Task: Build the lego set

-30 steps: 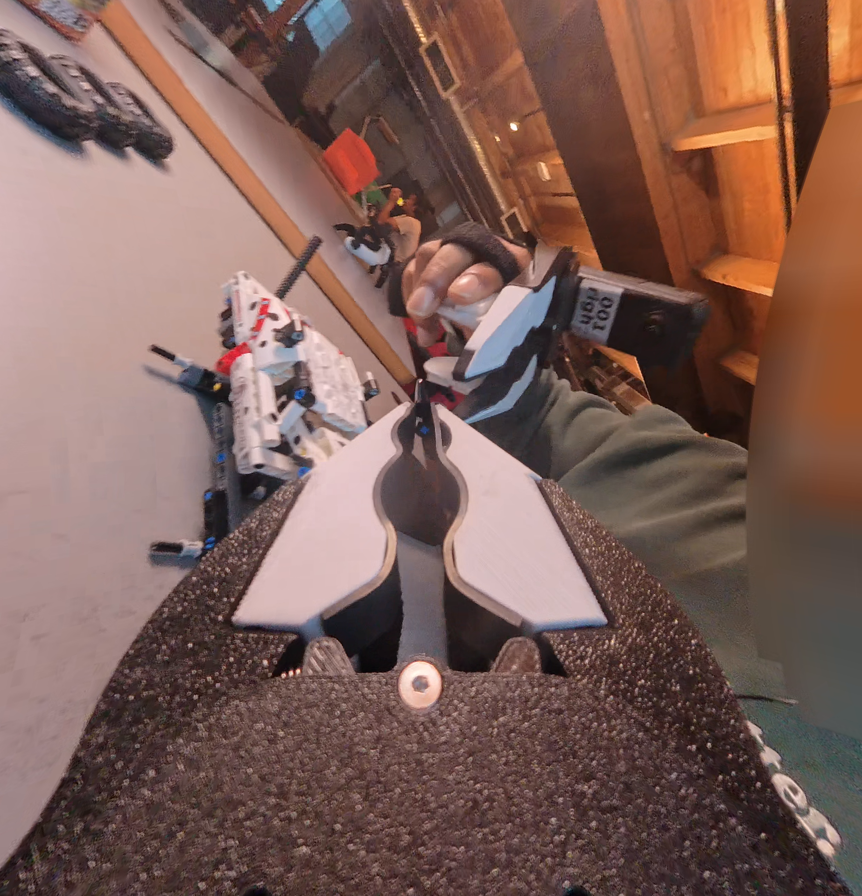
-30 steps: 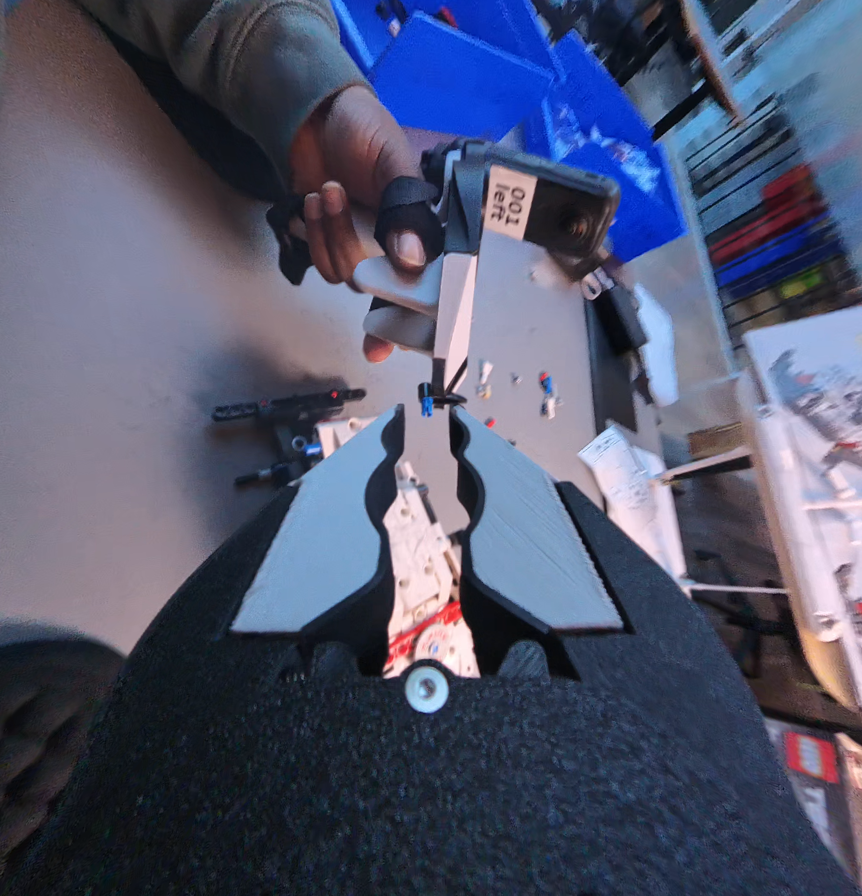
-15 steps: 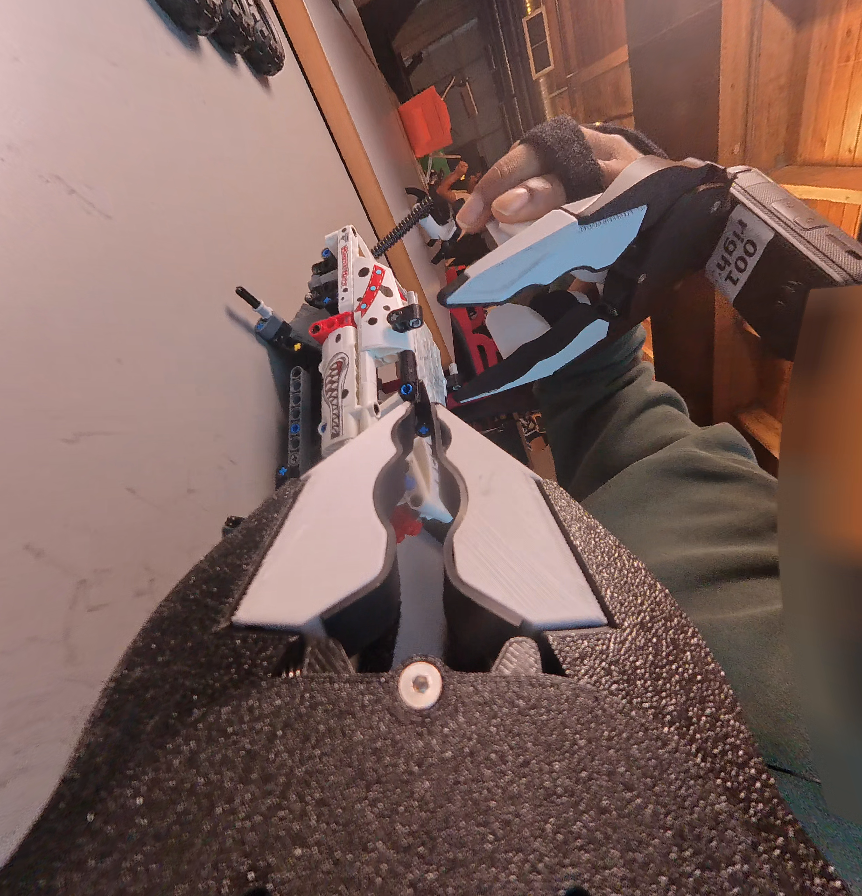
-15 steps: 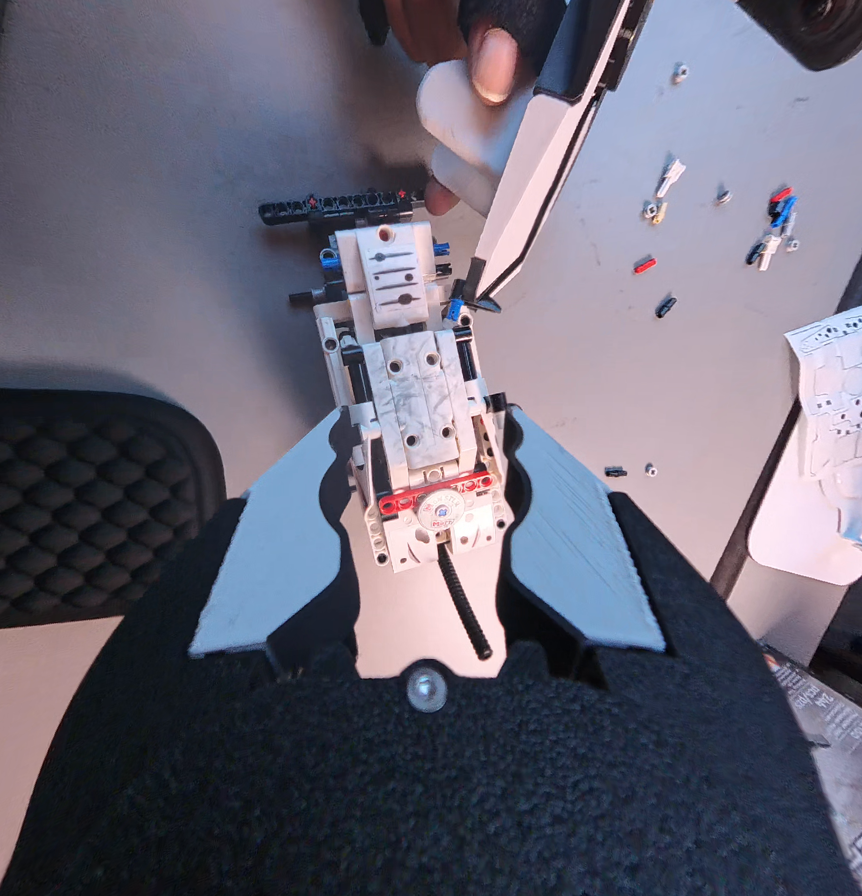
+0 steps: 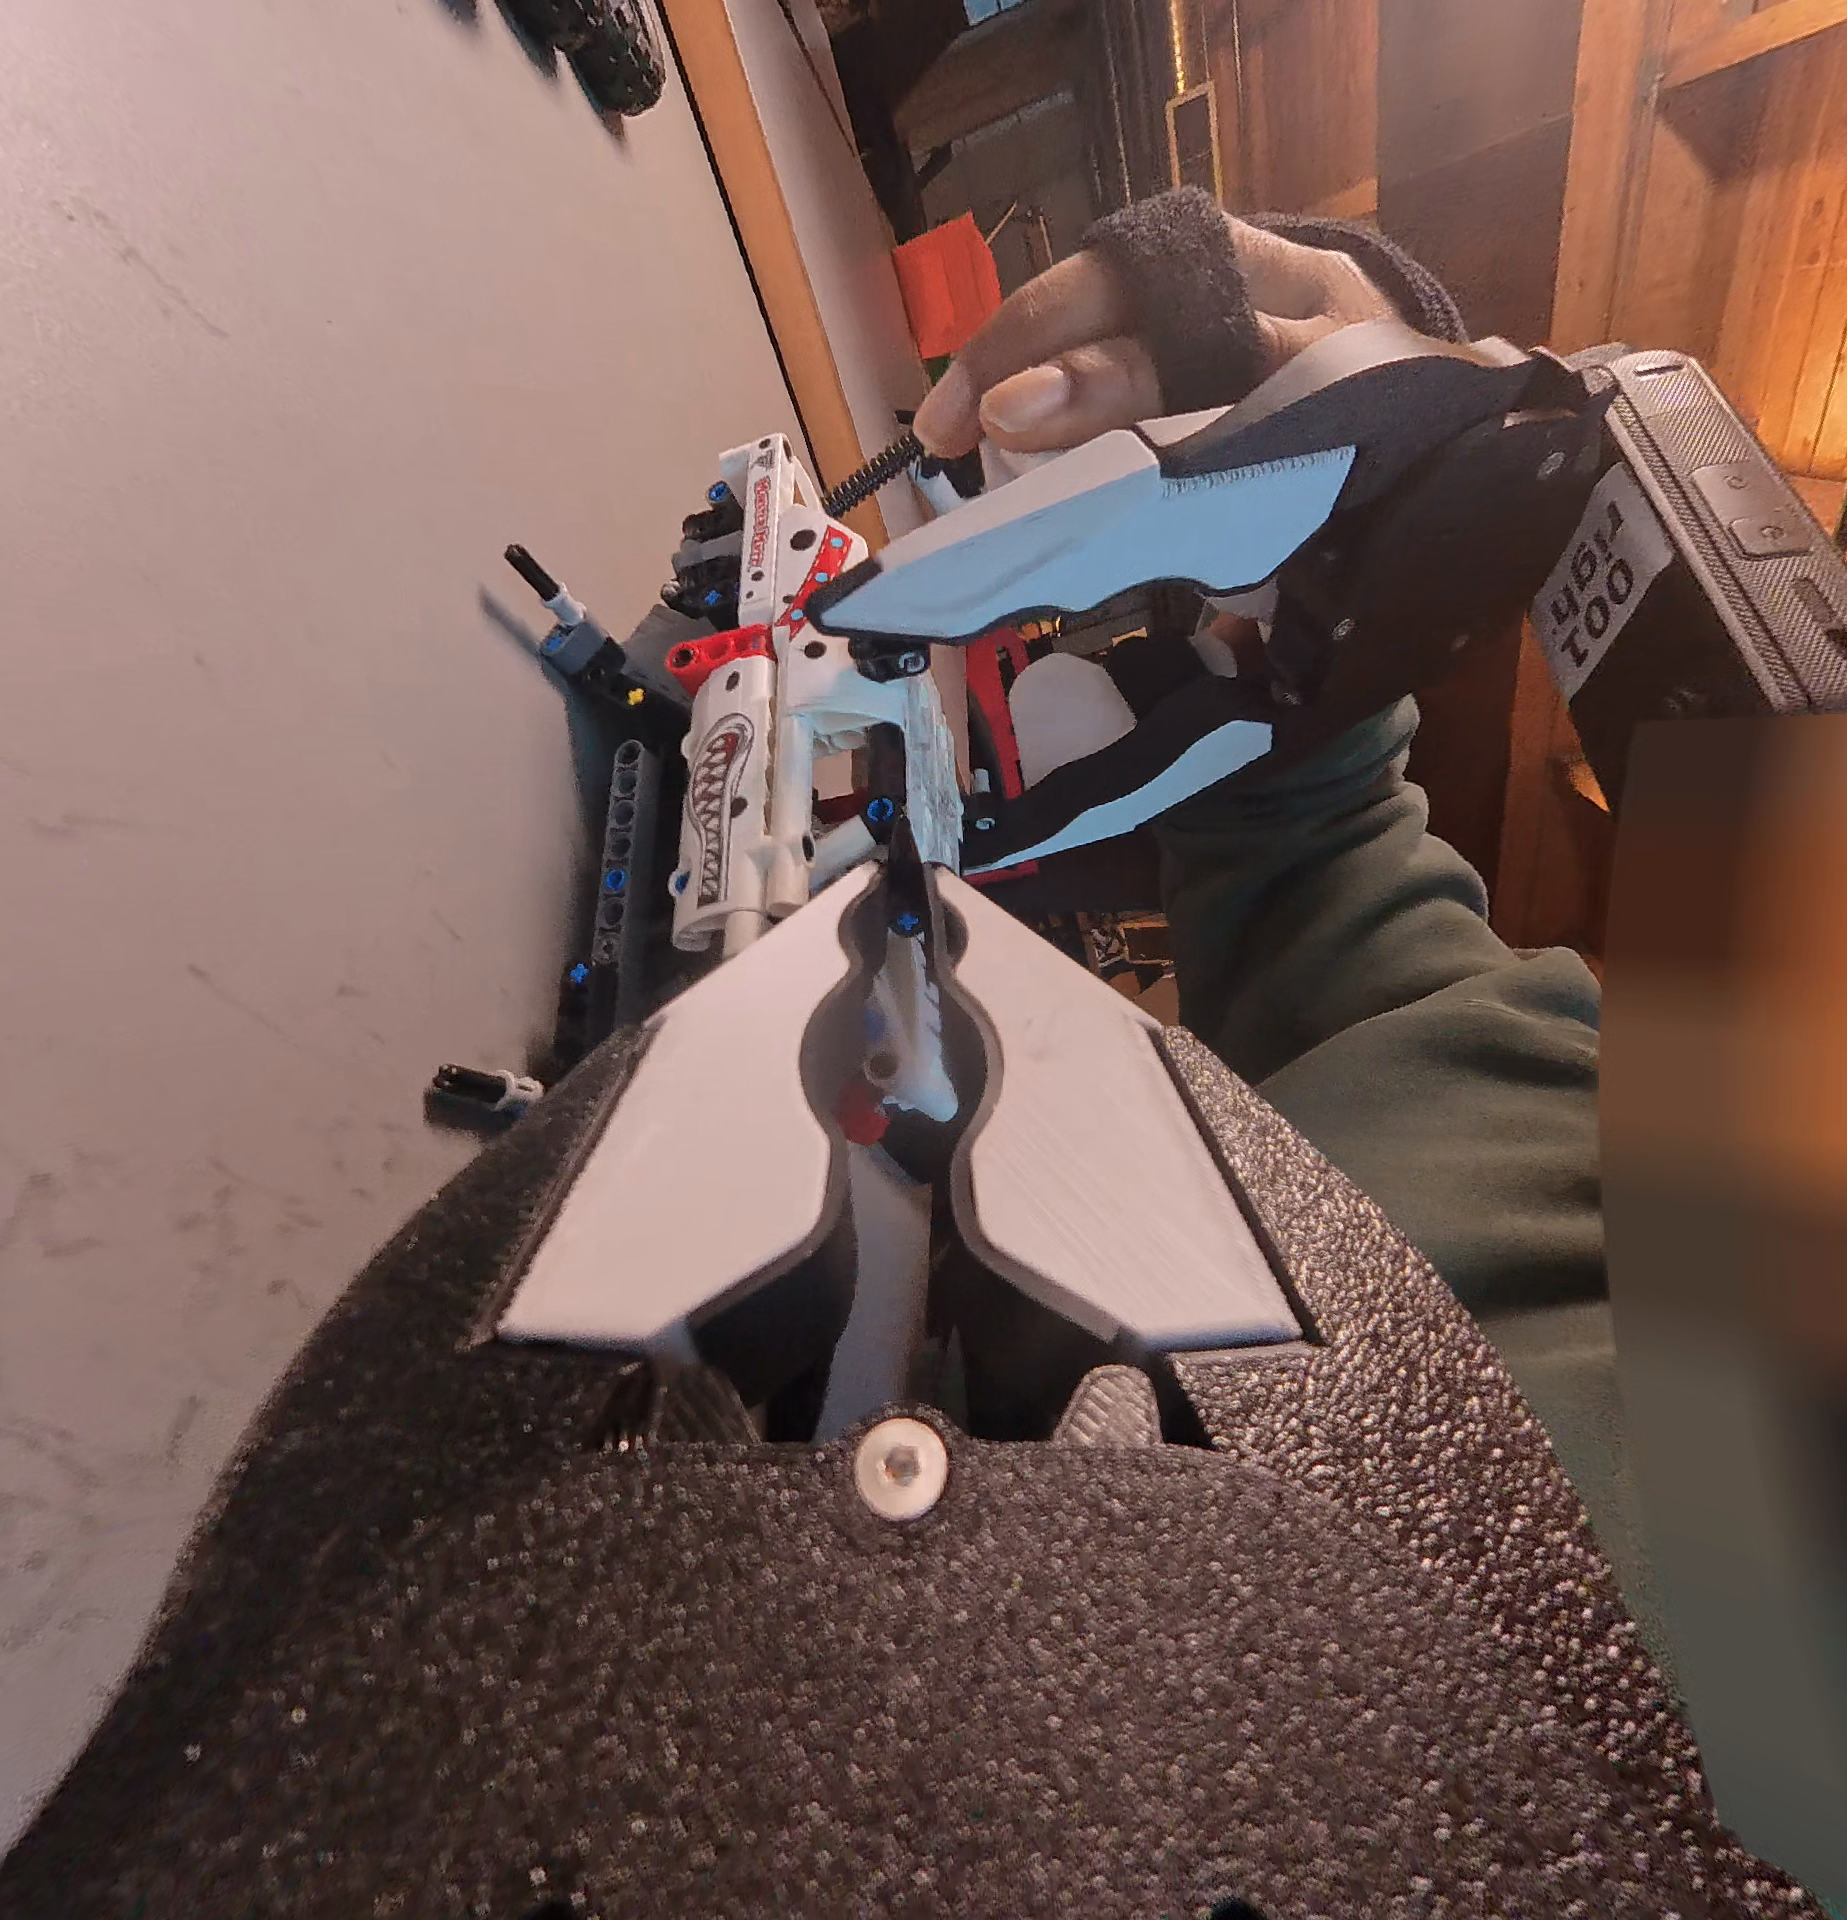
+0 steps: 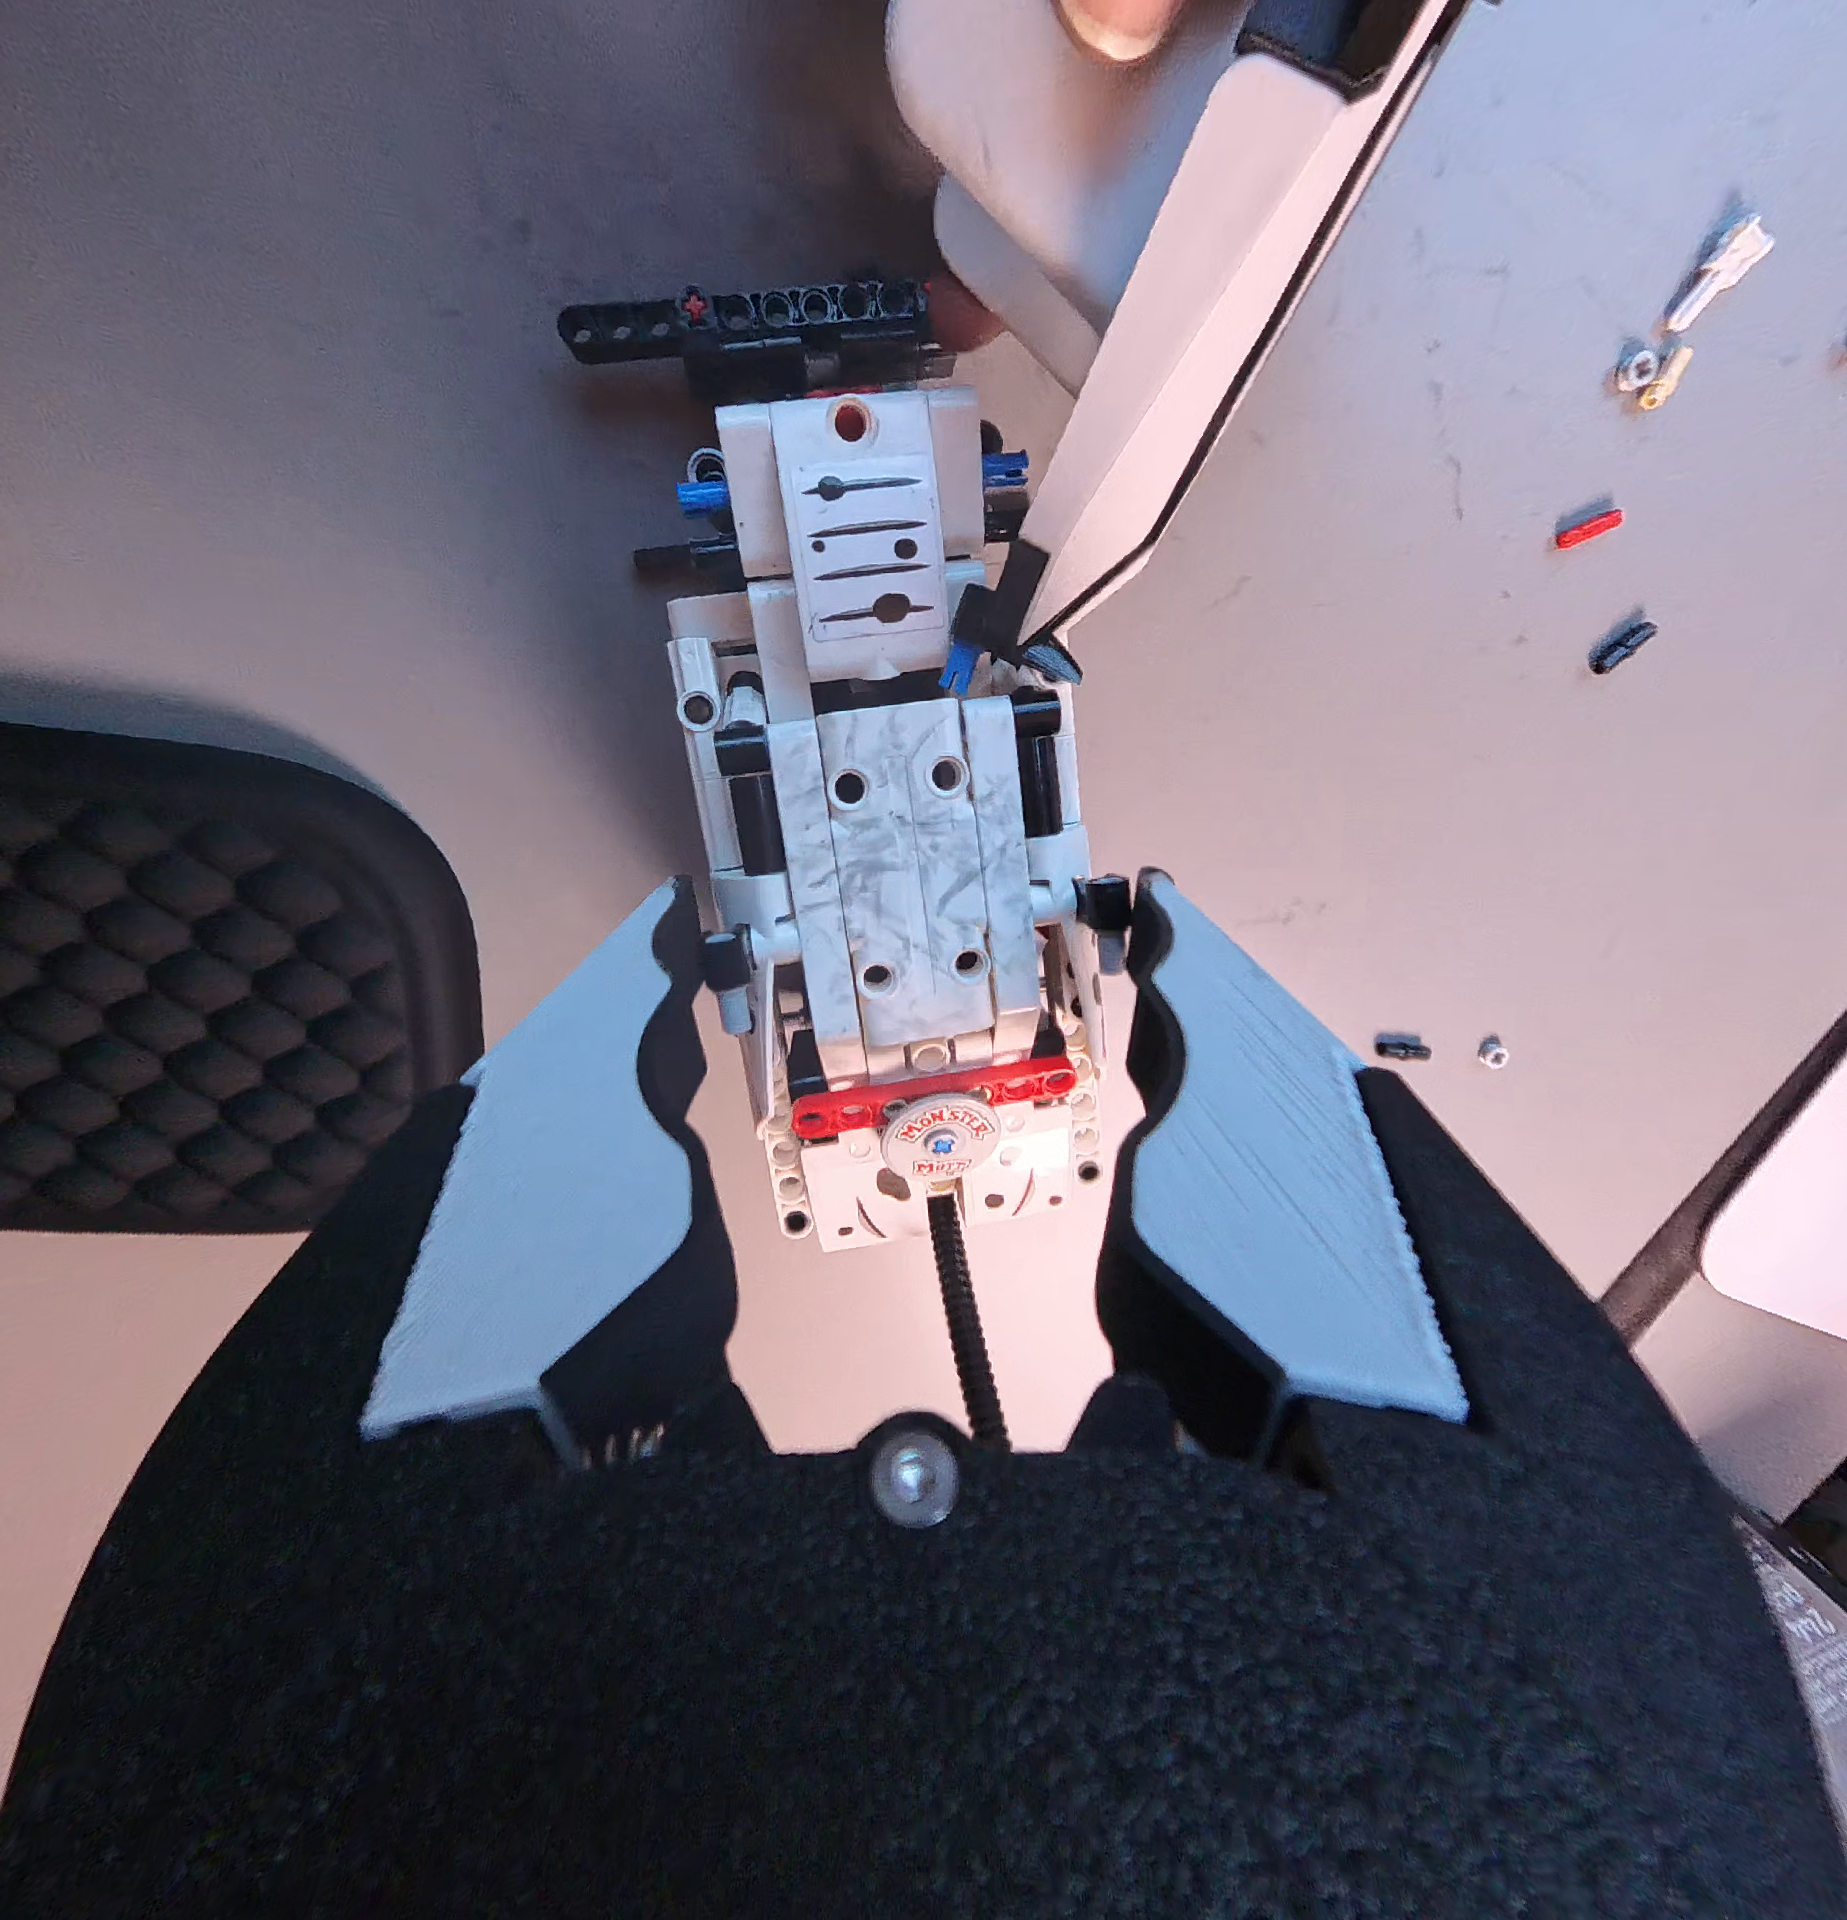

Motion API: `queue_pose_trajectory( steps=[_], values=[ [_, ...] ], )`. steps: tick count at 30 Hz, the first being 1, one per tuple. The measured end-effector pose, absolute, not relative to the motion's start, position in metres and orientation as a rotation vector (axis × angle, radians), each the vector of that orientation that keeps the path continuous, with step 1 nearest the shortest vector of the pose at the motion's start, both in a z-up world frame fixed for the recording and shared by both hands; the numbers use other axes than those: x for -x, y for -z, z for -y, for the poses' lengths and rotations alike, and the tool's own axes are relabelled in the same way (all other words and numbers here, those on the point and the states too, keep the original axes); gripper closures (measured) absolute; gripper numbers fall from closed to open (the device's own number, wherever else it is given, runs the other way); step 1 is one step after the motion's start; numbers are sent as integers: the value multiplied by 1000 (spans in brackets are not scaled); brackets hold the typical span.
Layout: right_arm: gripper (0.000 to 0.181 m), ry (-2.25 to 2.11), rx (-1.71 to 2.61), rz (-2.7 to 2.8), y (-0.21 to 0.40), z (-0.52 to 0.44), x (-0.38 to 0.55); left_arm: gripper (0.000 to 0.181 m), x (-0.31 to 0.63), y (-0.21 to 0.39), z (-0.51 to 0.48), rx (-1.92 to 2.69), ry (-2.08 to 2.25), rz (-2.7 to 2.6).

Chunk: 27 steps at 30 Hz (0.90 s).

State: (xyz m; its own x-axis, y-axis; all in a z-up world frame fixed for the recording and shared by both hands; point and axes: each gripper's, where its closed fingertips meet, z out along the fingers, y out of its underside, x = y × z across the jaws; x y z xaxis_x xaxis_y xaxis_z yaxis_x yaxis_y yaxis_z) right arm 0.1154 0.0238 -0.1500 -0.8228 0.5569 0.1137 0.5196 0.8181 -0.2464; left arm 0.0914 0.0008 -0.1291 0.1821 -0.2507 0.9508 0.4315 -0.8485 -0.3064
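Observation:
The white lego truck model, with a red beam and a black flexible hose at its rear, lies on the grey table. My right gripper is open, its fingers on either side of the model's rear half next to the black side pins. My left gripper is shut on a small black piece with a blue pin and holds it against the model's right side, mid-length. In the left wrist view the model shows its shark-mouth side, with the right gripper spread around it.
A black holed beam lies just past the model's front. Small loose parts are scattered on the table to the right. A black quilted mat is at the left, white paper at the right, and black tyres farther along the table. There is about 4 cm between the tips of the two grippers.
My right gripper has opened wider and come down around the model's rear. My left gripper has brought the small black piece from the air to the model's side.

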Motion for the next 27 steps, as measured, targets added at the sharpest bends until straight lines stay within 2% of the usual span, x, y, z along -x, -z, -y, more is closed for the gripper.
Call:
queue_pose_trajectory(
  steps=[15,27],
  values=[
    [100,-562,1177,2504,148,-7,-102,177,-78,125,0,1937,1682,238],
    [100,-563,1296,2382,147,4,-97,177,-72,124,8,2070,1588,236]
  ],
)
